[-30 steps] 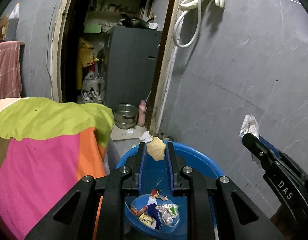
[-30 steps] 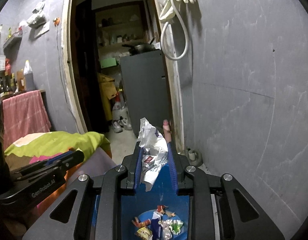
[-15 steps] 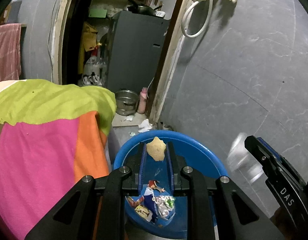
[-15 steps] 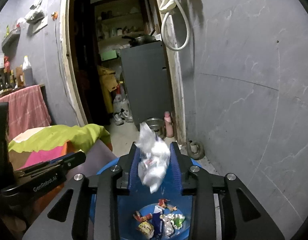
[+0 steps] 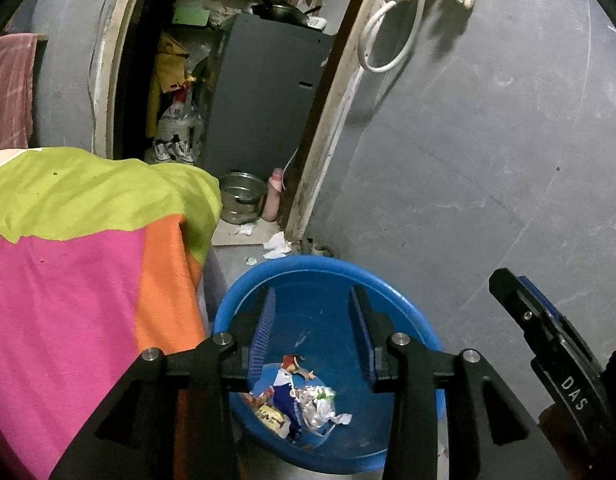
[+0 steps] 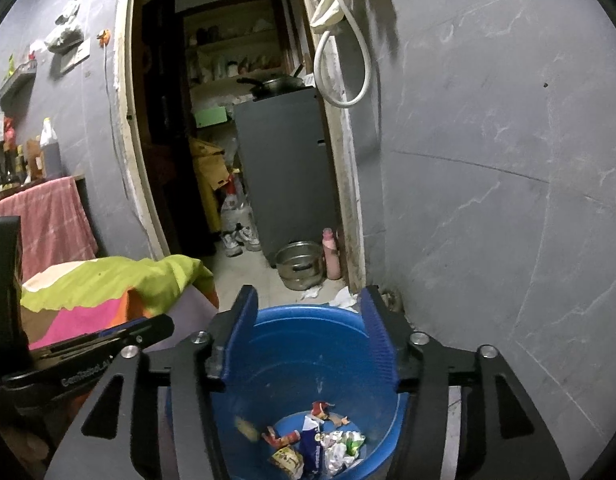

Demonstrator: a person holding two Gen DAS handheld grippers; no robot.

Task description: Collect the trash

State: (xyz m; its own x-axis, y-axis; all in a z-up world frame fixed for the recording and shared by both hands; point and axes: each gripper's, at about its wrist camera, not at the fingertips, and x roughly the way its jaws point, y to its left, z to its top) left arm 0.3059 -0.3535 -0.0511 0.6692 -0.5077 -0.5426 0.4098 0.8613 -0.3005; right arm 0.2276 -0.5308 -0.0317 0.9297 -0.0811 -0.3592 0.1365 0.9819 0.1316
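Both our hand-held grippers, left (image 5: 313, 334) and right (image 6: 308, 334), have just been opening, nothing between them; we keep them over the round blue plastic bucket (image 6: 308, 322) below (scraps settle inside).

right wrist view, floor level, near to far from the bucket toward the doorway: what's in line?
Blue bucket → white crumpled paper on the floor → steel pot → pair of sneakers → grey cabinet.
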